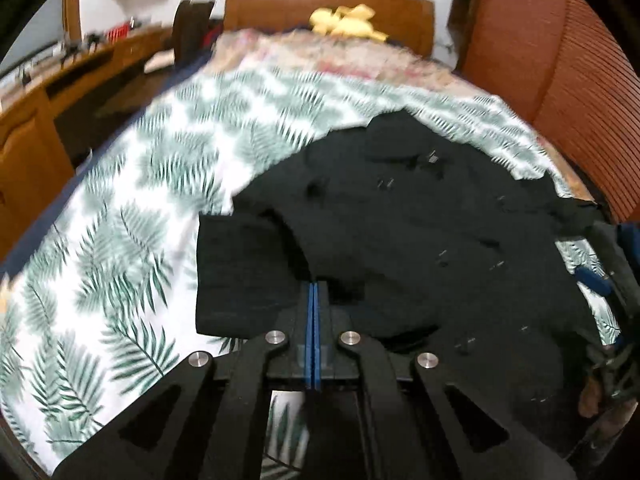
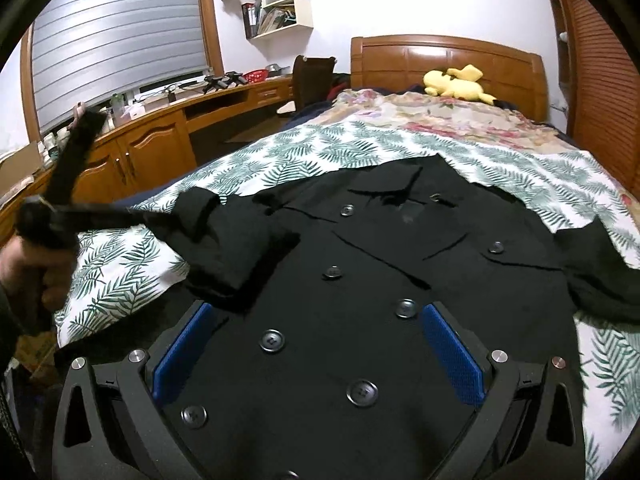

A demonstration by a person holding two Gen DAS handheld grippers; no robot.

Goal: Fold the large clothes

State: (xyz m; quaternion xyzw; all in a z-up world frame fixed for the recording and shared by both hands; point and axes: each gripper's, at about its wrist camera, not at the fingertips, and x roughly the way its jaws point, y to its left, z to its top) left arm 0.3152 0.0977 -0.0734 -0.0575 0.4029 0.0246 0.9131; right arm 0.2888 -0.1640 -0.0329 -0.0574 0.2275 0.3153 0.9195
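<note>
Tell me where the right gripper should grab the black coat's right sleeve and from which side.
Grip the right sleeve at its cuff end, where it lies spread flat on the leaf-print sheet clear of the black coat body. Probably come from the bed's near edge, low, so the open right gripper can slide one finger under the loose edge.

Black coat (image 2: 360, 264) with dark glossy buttons (image 2: 272, 340) on a white sheet (image 2: 280, 160) printed with green fern leaves. Toward the head of the bed, a floral quilt (image 2: 440, 114) in beige, pink and red, a yellow plush (image 2: 456, 85), and an orange-brown wooden headboard (image 2: 440, 56). Gripper pads (image 2: 454, 354) are blue on black frames.
</note>
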